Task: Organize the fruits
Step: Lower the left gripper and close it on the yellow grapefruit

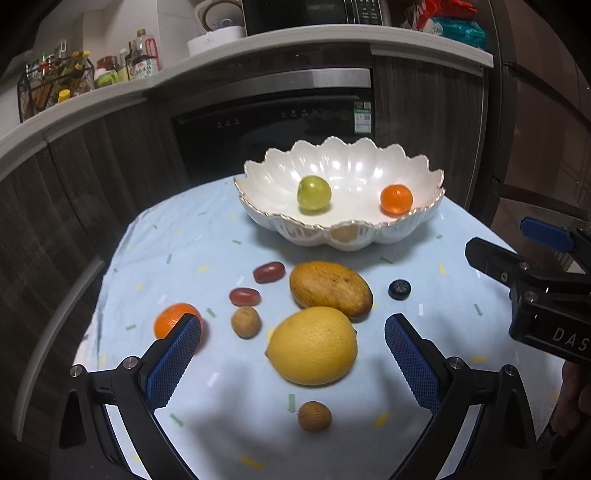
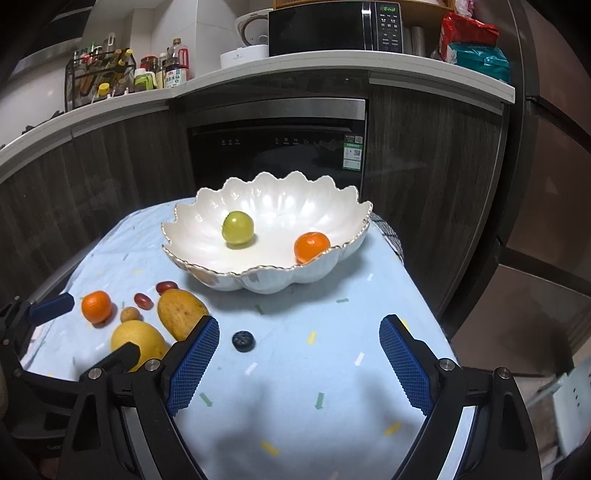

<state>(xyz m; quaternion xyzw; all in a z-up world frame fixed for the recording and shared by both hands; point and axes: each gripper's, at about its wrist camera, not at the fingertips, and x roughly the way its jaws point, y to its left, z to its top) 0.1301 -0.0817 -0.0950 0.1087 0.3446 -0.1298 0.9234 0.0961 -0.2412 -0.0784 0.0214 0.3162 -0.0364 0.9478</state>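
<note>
A white scalloped bowl (image 1: 369, 236) (image 2: 258, 282) at the table's far side holds a green fruit (image 1: 314, 193) (image 2: 238, 227) and a tangerine (image 1: 396, 199) (image 2: 311, 246). On the cloth lie a lemon (image 1: 312, 345) (image 2: 137, 341), a mango (image 1: 330, 288) (image 2: 180, 312), a second tangerine (image 1: 170, 320) (image 2: 96, 306), two red grapes (image 1: 269, 272) (image 1: 245, 296), two brown longans (image 1: 246, 322) (image 1: 314, 416) and a blueberry (image 1: 399, 288) (image 2: 243, 340). My left gripper (image 1: 293, 332) is open with the lemon between its fingers, above the cloth. My right gripper (image 2: 299, 334) is open and empty, near the blueberry.
The small table carries a light blue patterned cloth (image 2: 314, 369). Behind it stand dark cabinets, a dishwasher (image 2: 277, 144) and a counter with bottles, a microwave (image 2: 332, 27) and bags. The right gripper shows at the right edge of the left wrist view (image 1: 535, 266).
</note>
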